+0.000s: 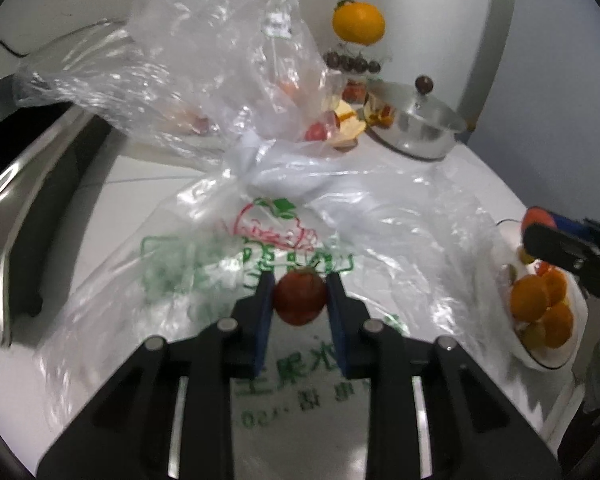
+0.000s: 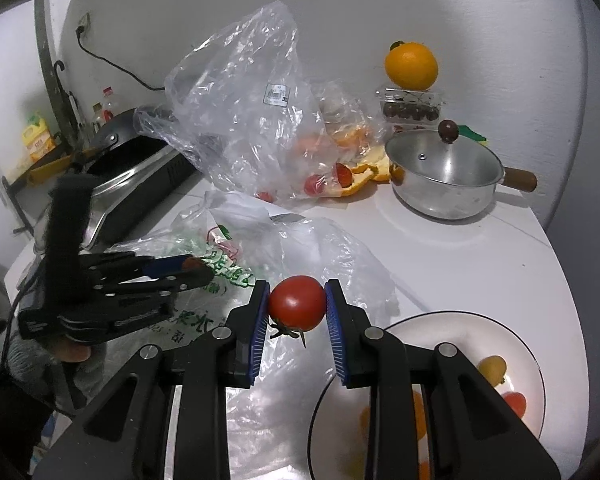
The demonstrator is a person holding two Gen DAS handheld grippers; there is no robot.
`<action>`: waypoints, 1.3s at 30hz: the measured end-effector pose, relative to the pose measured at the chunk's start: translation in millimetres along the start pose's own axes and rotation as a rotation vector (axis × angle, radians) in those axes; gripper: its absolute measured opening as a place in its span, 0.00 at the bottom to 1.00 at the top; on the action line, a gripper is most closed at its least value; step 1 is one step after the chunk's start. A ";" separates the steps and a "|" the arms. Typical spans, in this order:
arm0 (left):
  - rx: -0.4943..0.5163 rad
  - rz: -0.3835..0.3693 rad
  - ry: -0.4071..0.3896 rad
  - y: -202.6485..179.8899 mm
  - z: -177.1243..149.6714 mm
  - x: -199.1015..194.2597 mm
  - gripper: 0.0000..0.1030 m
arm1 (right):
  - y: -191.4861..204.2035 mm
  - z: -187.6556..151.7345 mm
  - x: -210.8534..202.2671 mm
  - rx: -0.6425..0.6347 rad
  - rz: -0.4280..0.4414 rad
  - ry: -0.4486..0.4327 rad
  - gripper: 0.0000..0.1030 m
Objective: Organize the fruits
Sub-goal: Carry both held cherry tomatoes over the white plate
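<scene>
Tomatoes in both grips right now! Left hand-held gripper (image 1: pixel 300 300) has its blue pads closed tight on a small dark-red tomato (image 1: pixel 300 298), held above the printed bag (image 1: pixel 260 236) that lies flat on the white bench (image 2: pixel 460 248). From the right wrist view that same gripper sits at the left, over the bag, a bit of red just showing at its tips.

Right hand-held gripper (image 2: pixel 297 304) is clamped on a brighter red tomato (image 2: pixel 297 303), green stalk hanging underneath. It hangs over the near edge of the bag, just left of the white plate (image 2: pixel 440 320). On the plate lie a yellow fruit (image 2: pixel 492 366), a small red one (image 2: pixel 515 402) and some orange ones, partly hidden behind the gripper's frame.

Further back, a clear bag (image 2: pixel 240 100) stands crumpled and tall, red tomatoes and orange peel (image 2: pixel 372 172) at its foot. Right of it, a steel pot (image 2: pixel 444 184) with a glass lid and wooden handle. Behind the pot, against the wall, an orange (image 2: pixel 411 65) sits on top of a clear box of dark cherries (image 2: pixel 410 110). Far left, a dark pan (image 2: pixel 128 152) rests on a cooker.
</scene>
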State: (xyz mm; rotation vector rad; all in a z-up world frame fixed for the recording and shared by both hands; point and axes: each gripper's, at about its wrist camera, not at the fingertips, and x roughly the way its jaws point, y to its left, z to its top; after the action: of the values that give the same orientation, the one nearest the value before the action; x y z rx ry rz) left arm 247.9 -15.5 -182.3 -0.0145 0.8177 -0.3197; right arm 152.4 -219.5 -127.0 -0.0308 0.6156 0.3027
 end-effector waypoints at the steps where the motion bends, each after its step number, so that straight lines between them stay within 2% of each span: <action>1: -0.001 0.003 -0.010 -2.3 -1.5 -5.8 0.26 | 1.1 -0.4 -1.6 -0.003 -0.002 -0.001 0.29; 7: 0.034 0.034 -0.071 -22.4 -4.5 -35.1 0.26 | 4.2 -4.7 -14.8 -0.014 -0.007 -0.017 0.29; 16: 0.034 0.005 -0.132 -45.8 -4.9 -67.4 0.26 | -1.4 -13.2 -39.1 -0.007 -0.011 -0.044 0.29; 27: 0.050 0.005 -0.145 -78.4 -8.0 -77.5 0.26 | -22.3 -27.0 -57.1 0.013 -0.021 -0.054 0.29; 39: 0.122 -0.044 -0.119 -129.6 -6.8 -65.0 0.26 | -66.1 -41.8 -70.4 0.068 -0.058 -0.068 0.29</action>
State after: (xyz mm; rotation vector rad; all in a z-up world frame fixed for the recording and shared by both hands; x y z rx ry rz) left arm 165.9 -119.5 -123.0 0.0620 0.6793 -0.4066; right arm 93.3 -306.7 -124.9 0.0274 0.5563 0.2258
